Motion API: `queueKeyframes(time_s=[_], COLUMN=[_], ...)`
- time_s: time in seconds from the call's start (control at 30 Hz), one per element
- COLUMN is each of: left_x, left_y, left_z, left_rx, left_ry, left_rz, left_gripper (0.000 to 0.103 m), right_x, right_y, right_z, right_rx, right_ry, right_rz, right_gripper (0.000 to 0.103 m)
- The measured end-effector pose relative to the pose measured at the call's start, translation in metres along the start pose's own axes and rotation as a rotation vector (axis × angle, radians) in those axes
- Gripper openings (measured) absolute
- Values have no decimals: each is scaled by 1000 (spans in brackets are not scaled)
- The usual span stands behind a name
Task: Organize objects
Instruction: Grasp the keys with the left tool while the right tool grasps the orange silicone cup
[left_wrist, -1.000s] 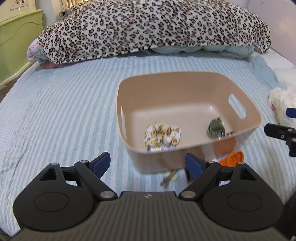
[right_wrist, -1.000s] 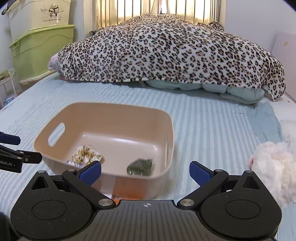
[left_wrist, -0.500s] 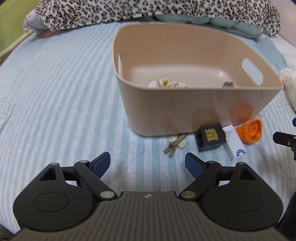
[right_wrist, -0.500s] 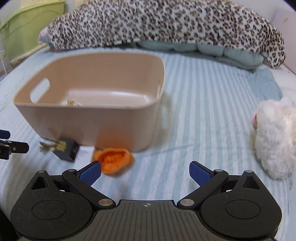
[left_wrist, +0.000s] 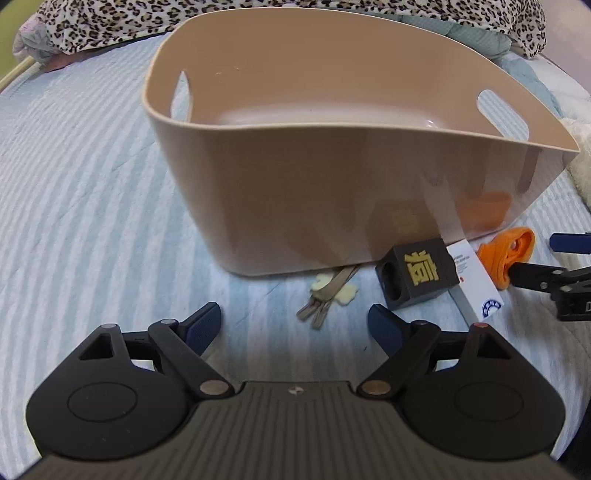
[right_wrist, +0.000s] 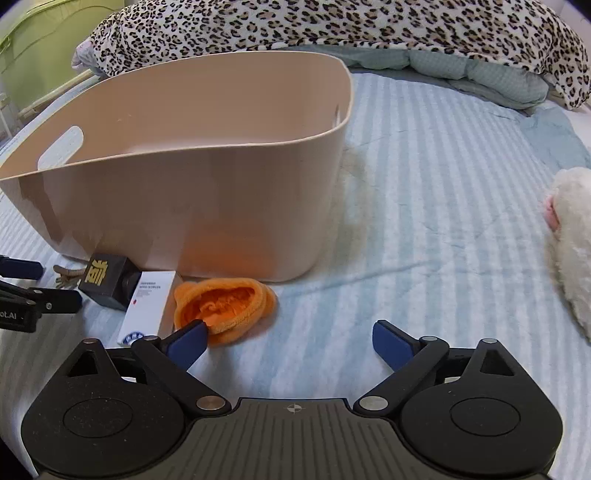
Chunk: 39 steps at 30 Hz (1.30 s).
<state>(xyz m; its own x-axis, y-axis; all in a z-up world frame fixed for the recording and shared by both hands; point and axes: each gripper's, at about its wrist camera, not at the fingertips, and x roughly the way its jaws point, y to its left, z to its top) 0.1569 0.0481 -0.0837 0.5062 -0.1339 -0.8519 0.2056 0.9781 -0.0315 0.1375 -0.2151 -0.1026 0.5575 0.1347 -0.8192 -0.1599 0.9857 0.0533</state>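
Observation:
A beige plastic bin (left_wrist: 332, 192) (right_wrist: 207, 206) stands on the striped bed. In front of it lie a bunch of keys (left_wrist: 325, 295), a black cube with a gold character (left_wrist: 417, 273) (right_wrist: 107, 280), a white box (left_wrist: 476, 284) (right_wrist: 147, 306) and an orange cloth item (left_wrist: 506, 254) (right_wrist: 225, 302). My left gripper (left_wrist: 295, 325) is open and empty, low over the bed just short of the keys. My right gripper (right_wrist: 288, 339) is open and empty; its left finger (right_wrist: 188, 339) is at the orange item's near edge. The bin's contents are hidden by its wall.
A white plush toy (right_wrist: 569, 240) lies on the bed to the right. A leopard-print duvet (right_wrist: 332, 33) is heaped along the far side. A green storage box (right_wrist: 33, 44) stands beyond the bed's left edge.
Both grippers have dropped lower and moved closer to the bin's front. The items in front of the bin have come into close view, and the bin's inside has gone out of sight.

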Motion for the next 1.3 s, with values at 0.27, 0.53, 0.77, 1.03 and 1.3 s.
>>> queueKeyframes(time_s=[0.27, 0.53, 0.77, 1.03, 1.3], left_x=[-2, -11, -26, -38, -62], left_y=[-3, 2, -1, -7, -10], left_z=[1, -7, -16, -22, -19], left_rx=[11, -7, 3, 0, 15], left_ry=[-7, 3, -1, -15, -71], left_rz=[-50, -72, -91, -96, -100], left_gripper=[46, 30, 15, 15, 15], right_x=[8, 4, -12, -35, -72], right_y=[12, 28, 28, 25, 23], right_z=[3, 0, -4, -9, -7], right_rx=[-11, -78, -86, -73, -81], right_ry=[-9, 3, -19, -51, -117], right_rz=[31, 83, 83, 77, 93], right_gripper=[67, 10, 7, 7, 7])
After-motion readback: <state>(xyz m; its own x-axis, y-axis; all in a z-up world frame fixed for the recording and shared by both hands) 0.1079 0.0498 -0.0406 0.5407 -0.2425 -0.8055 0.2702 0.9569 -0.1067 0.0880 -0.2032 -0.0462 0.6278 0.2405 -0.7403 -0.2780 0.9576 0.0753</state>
